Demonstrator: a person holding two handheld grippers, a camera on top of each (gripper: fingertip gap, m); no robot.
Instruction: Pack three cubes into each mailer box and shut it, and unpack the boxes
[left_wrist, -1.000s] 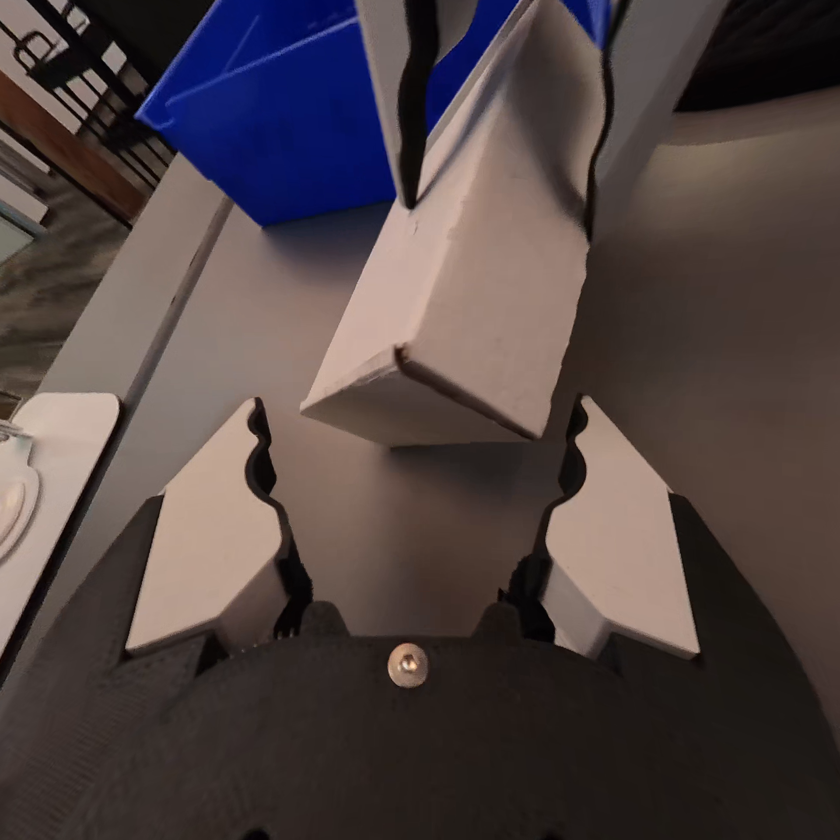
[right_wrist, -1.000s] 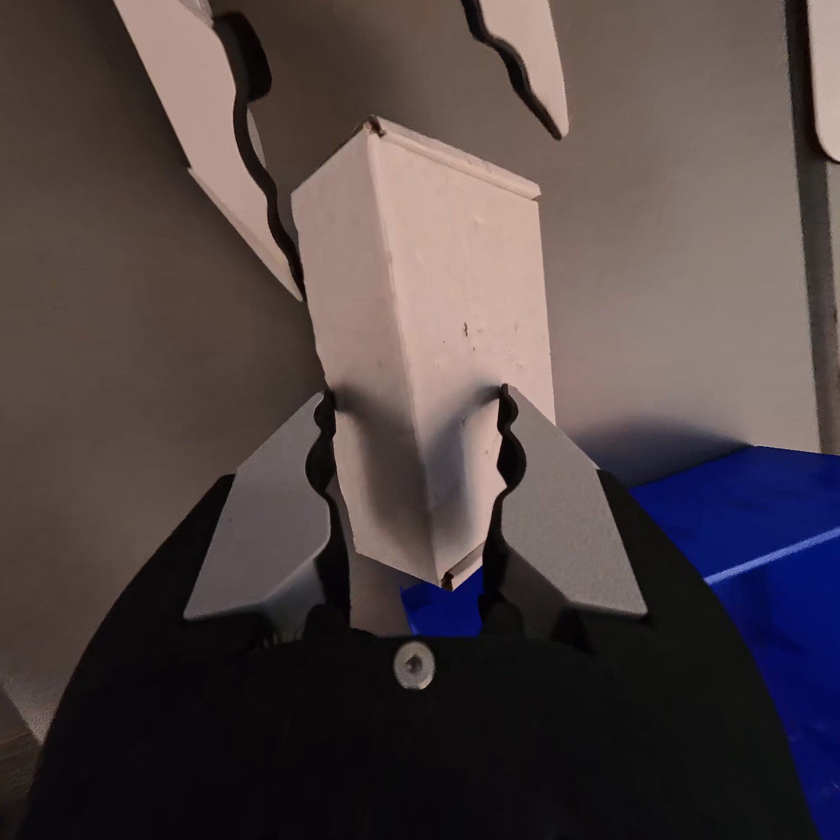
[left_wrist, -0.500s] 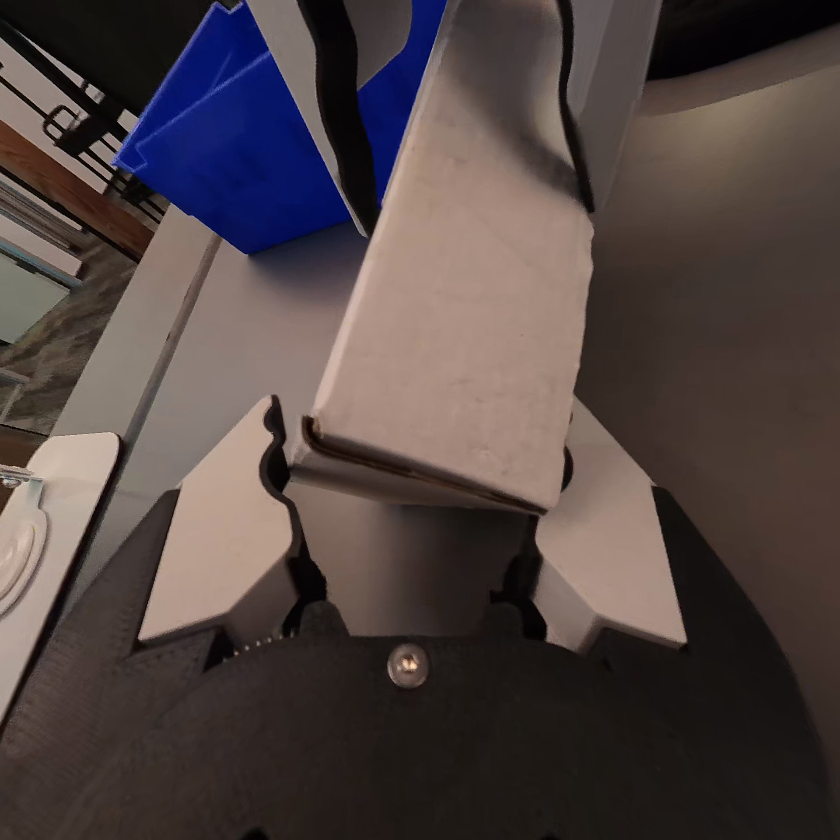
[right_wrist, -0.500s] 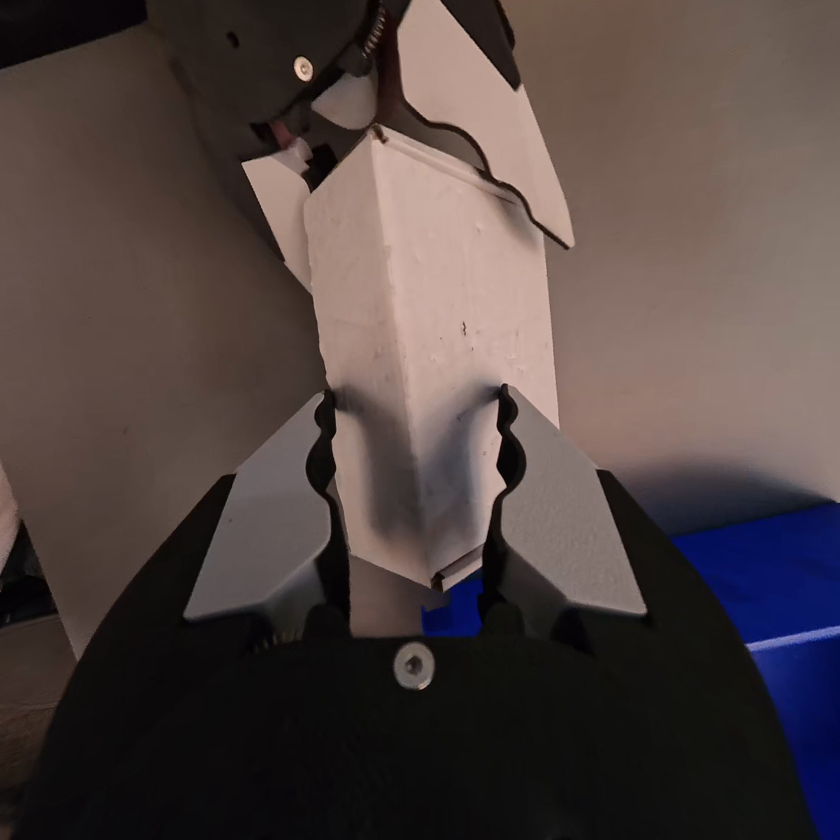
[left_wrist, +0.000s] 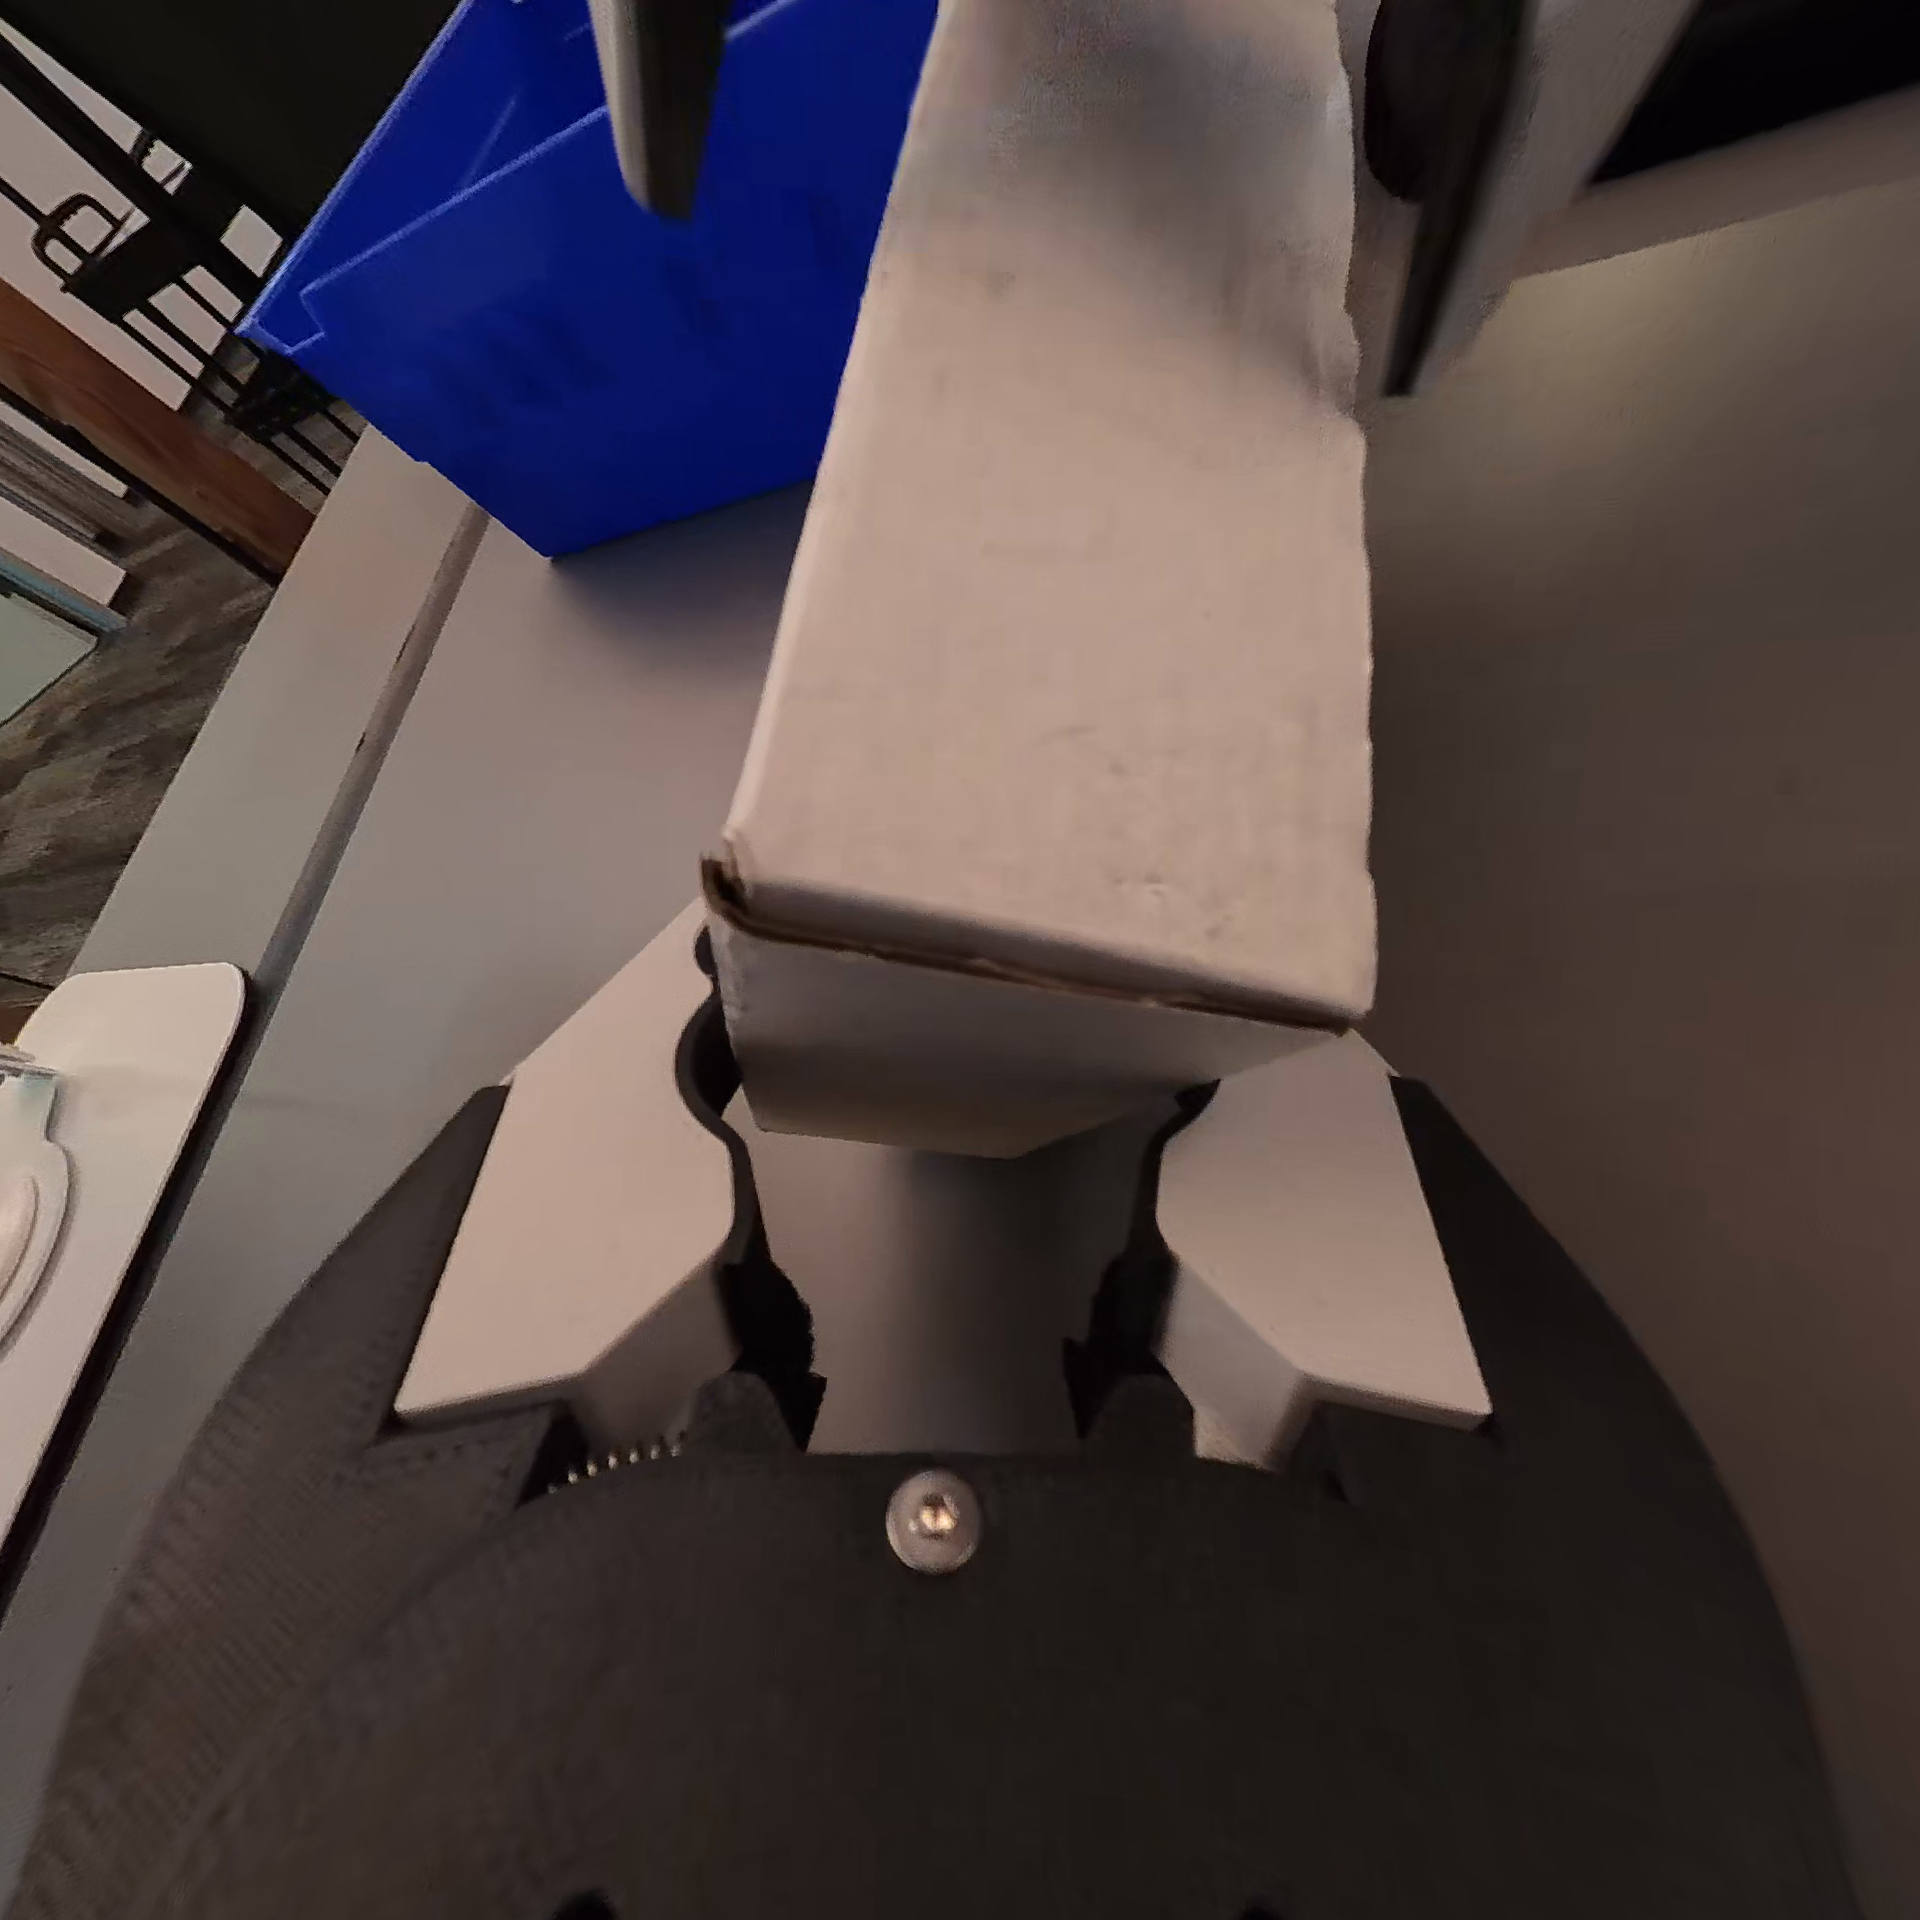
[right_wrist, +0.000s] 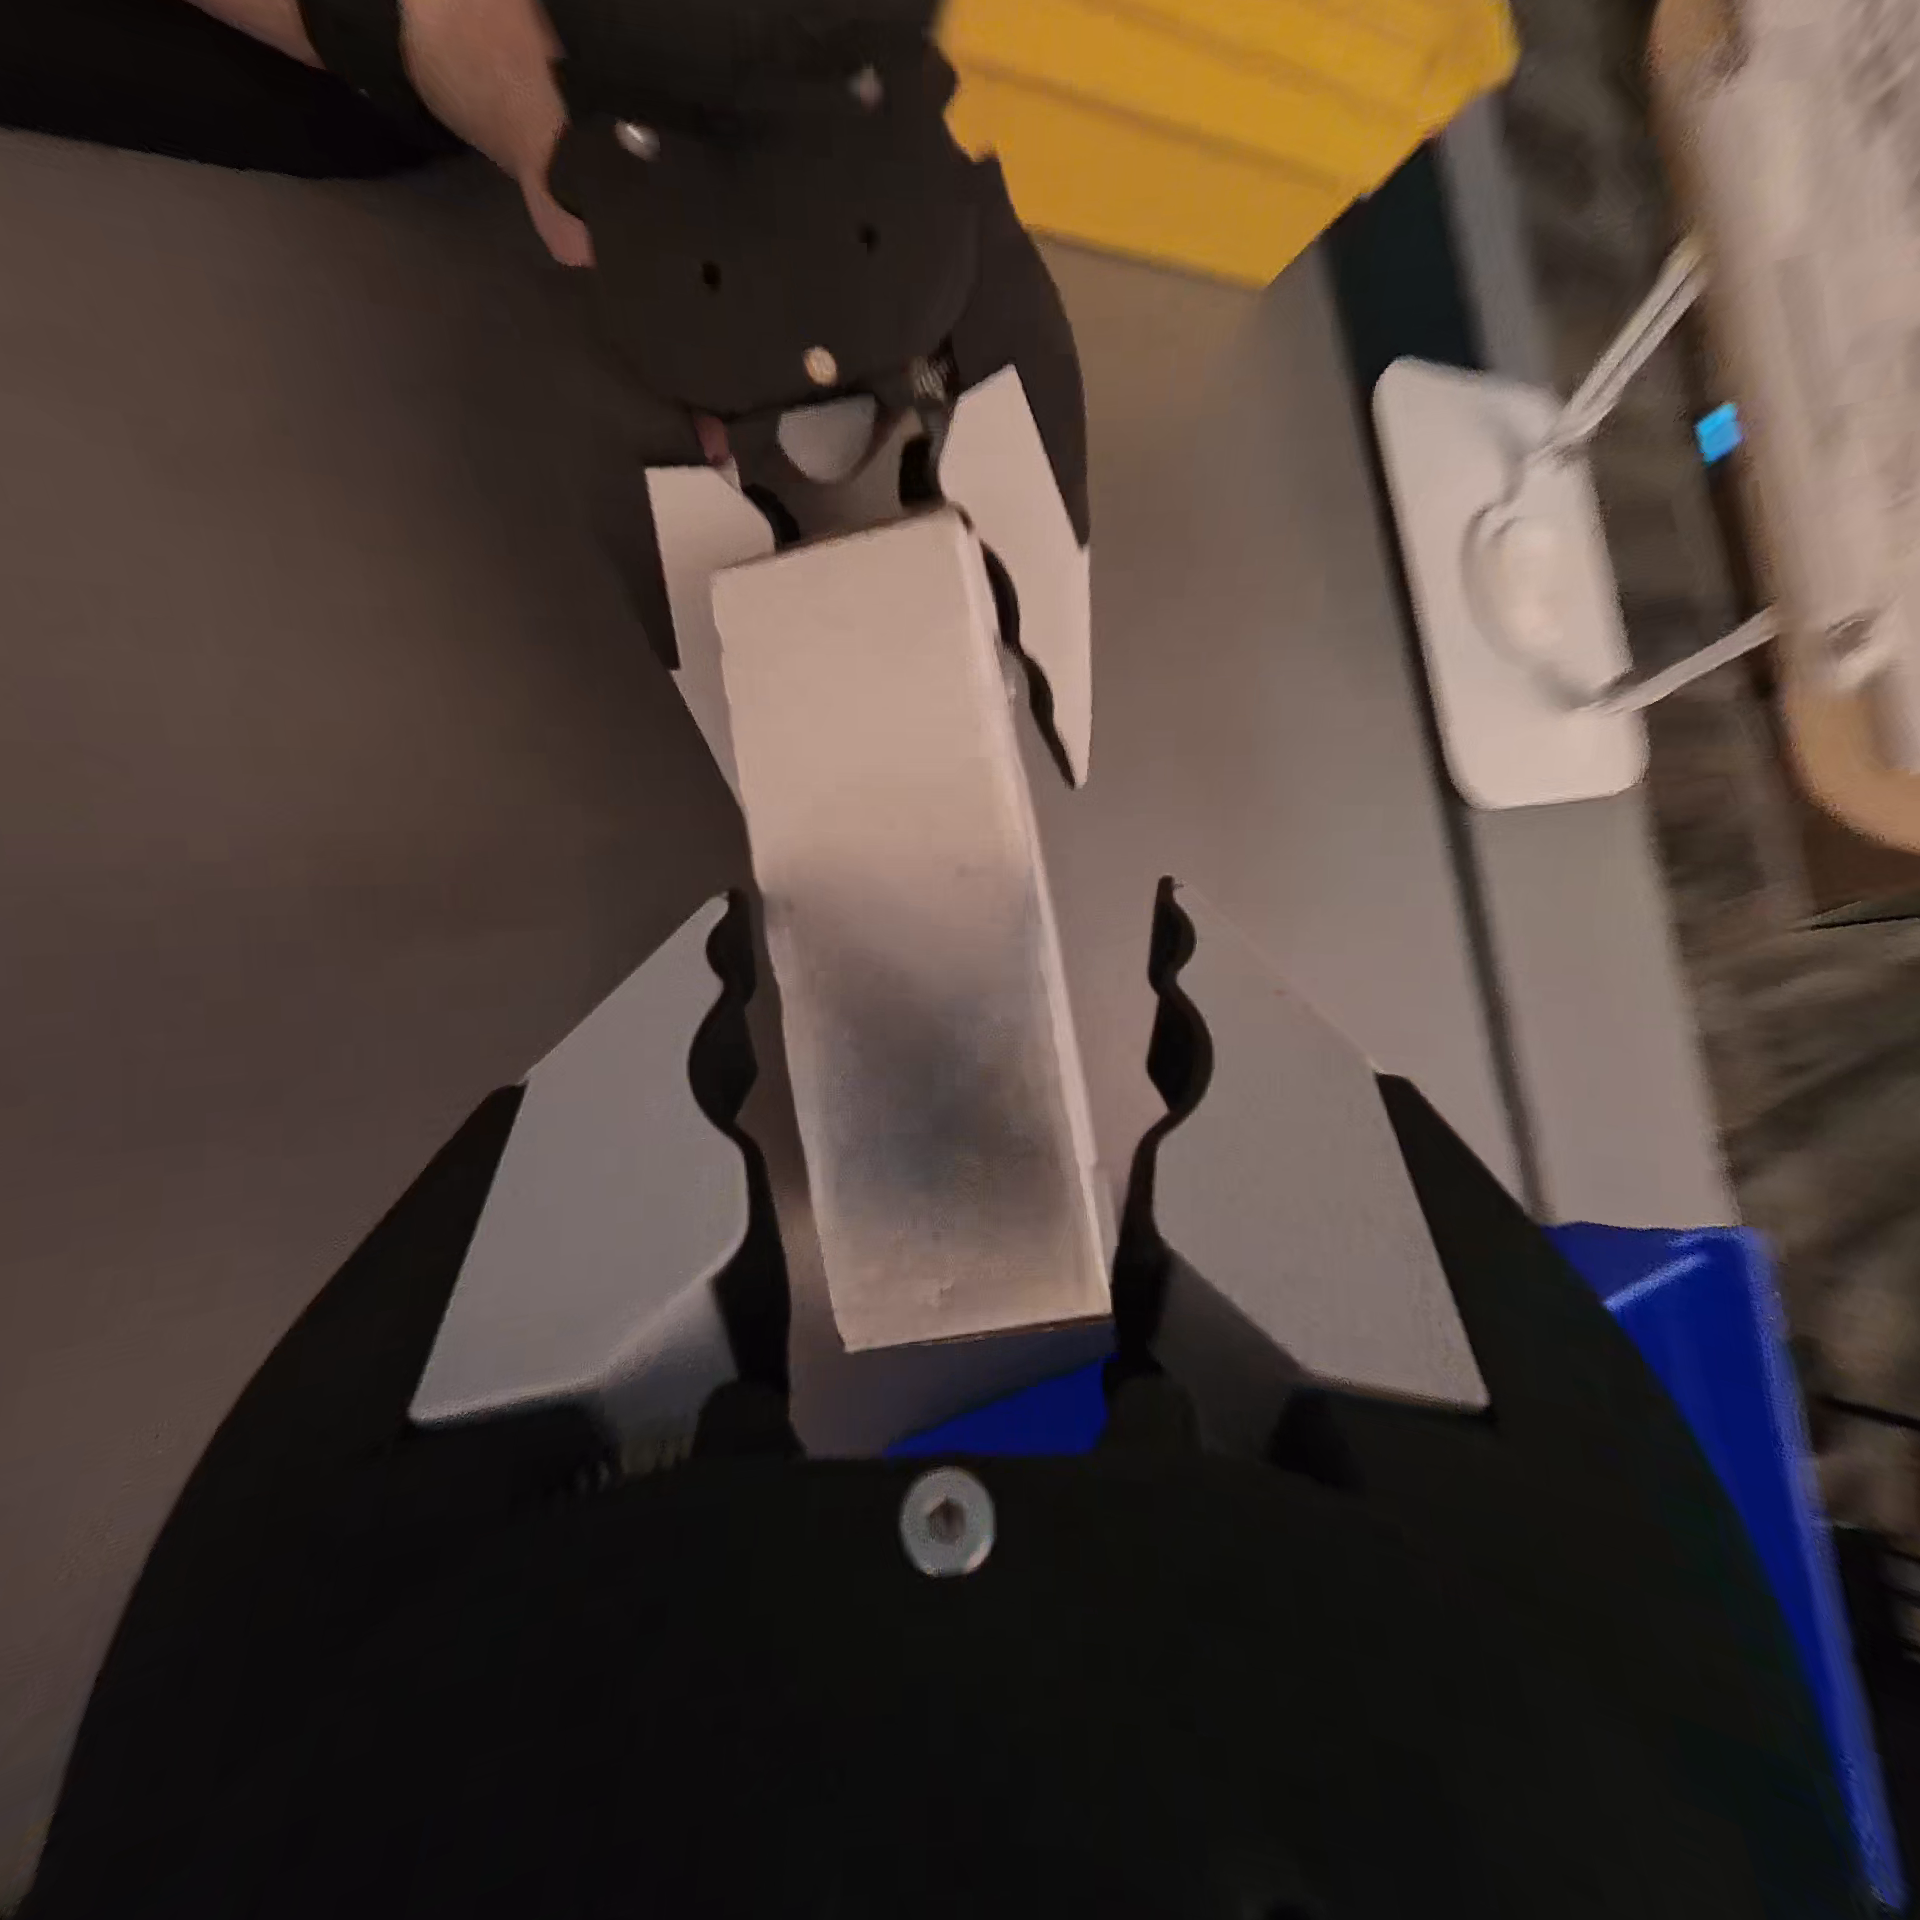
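Observation:
A closed white mailer box hangs in the air over the grey table, held between both grippers. My left gripper is shut on the box's near end. In the right wrist view it clamps the far end of the box. My right gripper is open around the other end, with a gap on its right side. In the left wrist view it shows at the top, one finger clear of the box. No cubes are visible.
A blue bin stands on the table behind the box, and also shows in the right wrist view. A yellow bin stands at the far edge. A white pad lies near the table edge. A person's hand holds the left gripper. Across from one pair of fingers to the other is roughly 9 cm.
The box moved in between my left gripper's fingers, which closed on it. My right gripper's fingers have loosened off the box. The right wrist view has swung and now shows the yellow bin.

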